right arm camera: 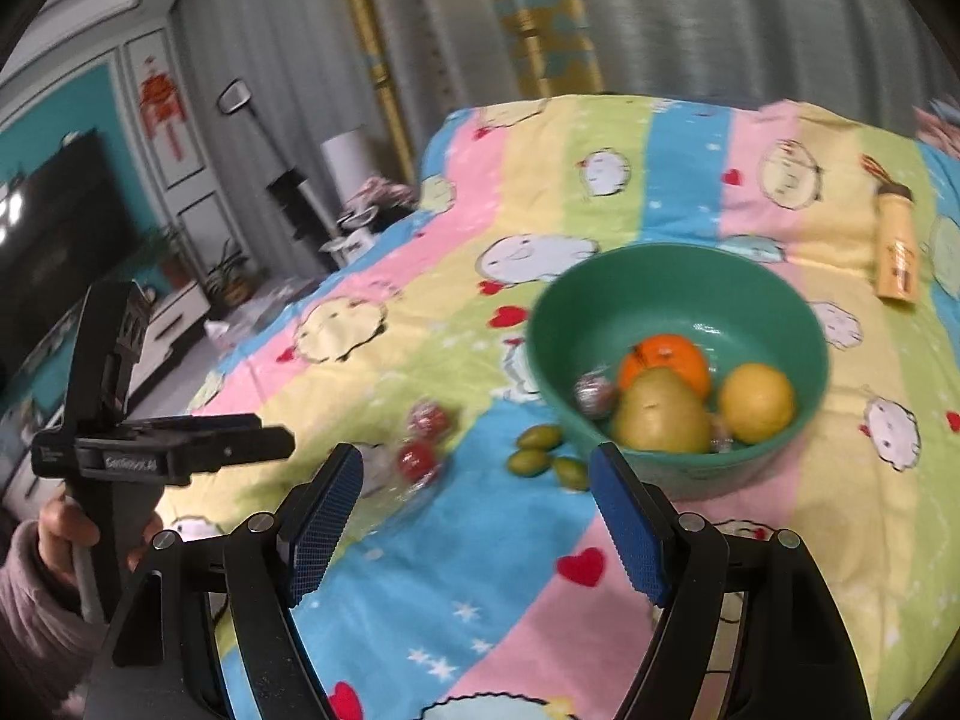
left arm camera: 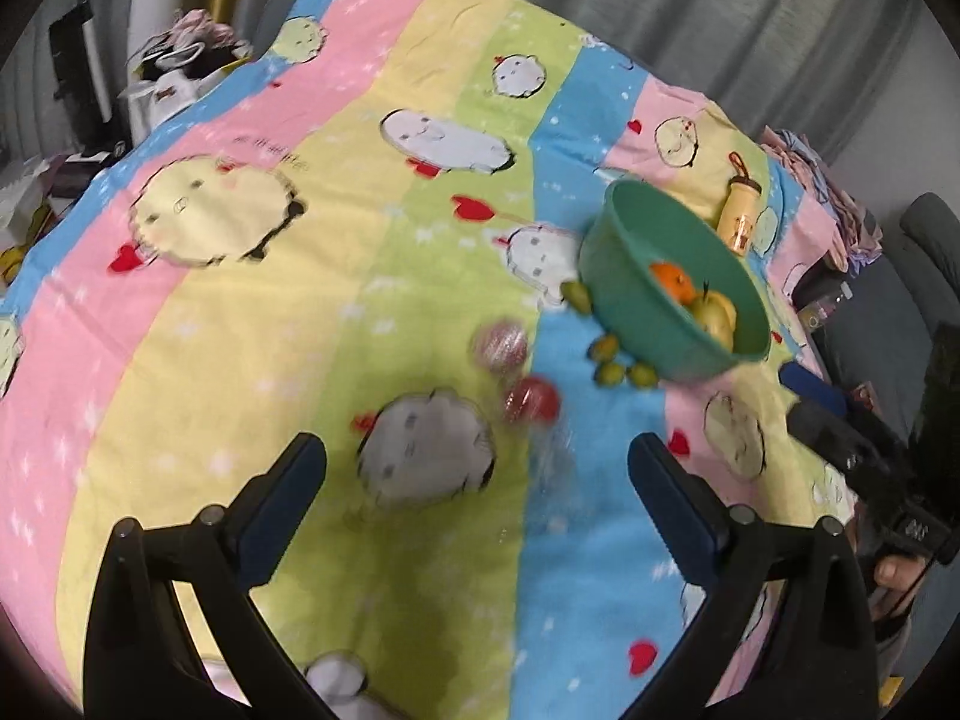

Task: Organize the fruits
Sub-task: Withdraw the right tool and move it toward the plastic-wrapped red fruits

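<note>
No legible writing. Both tongs released — left tongs point(left arm camera: 477, 456) and right tongs point(right arm camera: 477, 480) empty; green bowl point(right arm camera: 678, 300) ahead-right of both.

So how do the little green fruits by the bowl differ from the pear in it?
The green fruits are small, oval and darker green; the pear is far larger, rounder and yellow-green. The green fruits lie on the cloth outside the bowl; the pear sits inside. Neither is gripped.

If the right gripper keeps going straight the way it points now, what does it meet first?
Probably the small green olive-like fruits lying on the striped cartoon-print cloth, just in front of the green plastic bowl. The right gripper is open and empty; depth is uncertain.
</note>
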### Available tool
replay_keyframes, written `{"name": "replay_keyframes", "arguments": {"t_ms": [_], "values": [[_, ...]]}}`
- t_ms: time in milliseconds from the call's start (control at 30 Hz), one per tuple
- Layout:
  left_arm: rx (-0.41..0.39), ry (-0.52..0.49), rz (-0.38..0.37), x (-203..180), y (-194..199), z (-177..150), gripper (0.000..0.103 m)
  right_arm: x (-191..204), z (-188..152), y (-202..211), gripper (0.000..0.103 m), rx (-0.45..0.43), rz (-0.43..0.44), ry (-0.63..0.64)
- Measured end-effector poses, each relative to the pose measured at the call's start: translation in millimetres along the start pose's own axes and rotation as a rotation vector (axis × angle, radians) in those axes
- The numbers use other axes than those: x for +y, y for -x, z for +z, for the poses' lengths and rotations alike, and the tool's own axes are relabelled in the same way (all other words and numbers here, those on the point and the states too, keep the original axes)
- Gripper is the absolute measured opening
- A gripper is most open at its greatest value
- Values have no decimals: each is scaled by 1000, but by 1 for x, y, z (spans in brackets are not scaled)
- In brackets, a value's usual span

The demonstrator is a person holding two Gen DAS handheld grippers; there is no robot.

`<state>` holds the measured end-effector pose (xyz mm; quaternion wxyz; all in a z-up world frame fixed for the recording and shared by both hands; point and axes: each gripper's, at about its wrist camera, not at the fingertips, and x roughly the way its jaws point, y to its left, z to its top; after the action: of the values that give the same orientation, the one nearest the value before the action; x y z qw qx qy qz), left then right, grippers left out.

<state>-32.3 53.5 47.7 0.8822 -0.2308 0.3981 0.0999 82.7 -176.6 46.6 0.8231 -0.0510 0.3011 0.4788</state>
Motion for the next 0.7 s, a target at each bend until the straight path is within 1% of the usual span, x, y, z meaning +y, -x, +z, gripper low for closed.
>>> {"name": "replay_keyframes", "arguments": {"t_ms": [100, 200, 267, 367, 467, 533, 700], "values": [[-3, 4, 15, 7, 12, -13, 101, 6, -5, -6, 78, 20, 12, 8], [-3, 0, 26, 10, 22, -21, 101, 10, -10, -11, 78, 46, -14, 22], [-13, -1, 26, 11, 28, -22, 101, 15, -13, -13, 78, 54, -31, 40], [-43, -9, 14, 9, 37, -23, 101, 21, -19, -14, 78, 66, -32, 65], [-65, -19, 16, 6, 42, -23, 101, 29, -25, -19, 78, 92, -60, 119], [-72, -20, 17, 6, 44, -22, 101, 33, -29, -22, 78, 108, -56, 146], [-77, -25, 19, 9, 45, -25, 101, 37, -32, -27, 78, 129, -45, 167]]}}
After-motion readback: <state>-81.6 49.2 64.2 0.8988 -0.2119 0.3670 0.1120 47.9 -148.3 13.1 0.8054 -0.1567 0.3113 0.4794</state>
